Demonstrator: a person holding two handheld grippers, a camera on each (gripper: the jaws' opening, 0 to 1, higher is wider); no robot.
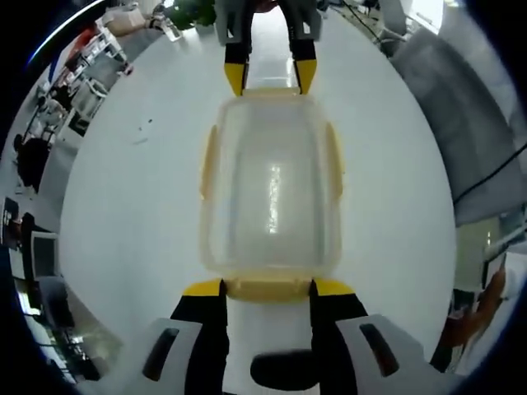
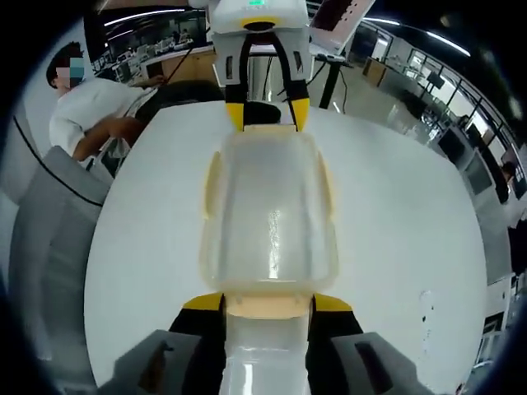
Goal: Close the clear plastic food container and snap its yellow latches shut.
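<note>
The clear rectangular plastic food container with pale yellow latches (image 1: 272, 197) sits on the round white worktop (image 1: 123, 214), lid on, held between 2 claws working from opposite ends. In the left gripper view the left claw (image 1: 268, 286) rises from 6 o'clock, its yellow-tipped jaws spread about as wide as the near end latch (image 1: 268, 287), 1 tip at each latch corner; the right claw (image 1: 269, 76) meets the far end at 12 o'clock in the same stance. The right gripper view mirrors this, with the right claw (image 2: 268, 302) at 6 o'clock and the left claw (image 2: 268, 115) at 12 o'clock. Neither claw seems to pinch anything; each looks to be pressing or straddling an end latch, though glare hides whether those latches have seated.

Risks as I judge them: uneven pushing from the 2 ends could slide the light box across the smooth worktop, or a tip could slip off a latch corner. The side latches (image 1: 333, 160) at 3 and 9 o'clock appear flared outward, so the lid may lift if the ends are released.
</note>
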